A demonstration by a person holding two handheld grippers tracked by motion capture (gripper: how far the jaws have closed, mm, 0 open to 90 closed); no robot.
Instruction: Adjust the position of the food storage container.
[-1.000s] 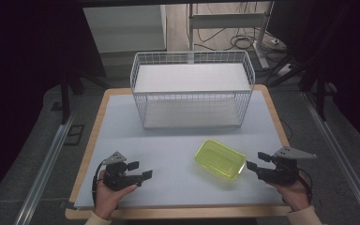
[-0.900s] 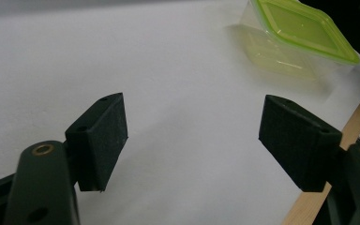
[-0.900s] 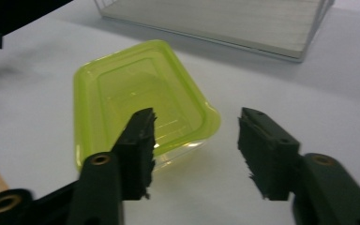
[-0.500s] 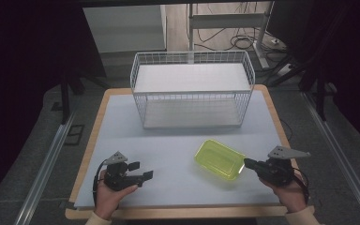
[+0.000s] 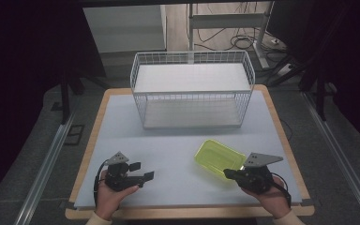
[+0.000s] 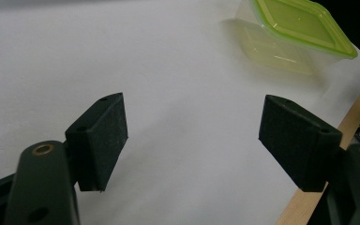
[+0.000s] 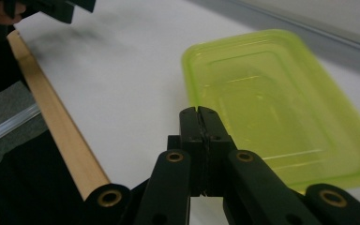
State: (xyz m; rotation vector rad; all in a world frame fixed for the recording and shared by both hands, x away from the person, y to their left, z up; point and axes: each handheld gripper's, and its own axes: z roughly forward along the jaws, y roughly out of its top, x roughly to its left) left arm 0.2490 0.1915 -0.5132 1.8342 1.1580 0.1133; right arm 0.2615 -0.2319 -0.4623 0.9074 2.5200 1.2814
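Two tools working near bench's front edge. Right tool [image 7: 198, 115], jaws pressed together, nosing at lidded green container [image 5: 219, 156]; left tool [image 5: 143, 171] gaping, idling. Next: spreading right jaws for rim grasp.

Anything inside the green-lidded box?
The box looks empty: through its clear wall in the left gripper view only a yellow-green tint shows. Its lid is on. The far end of the inside is hidden, so a small item there cannot be ruled out.
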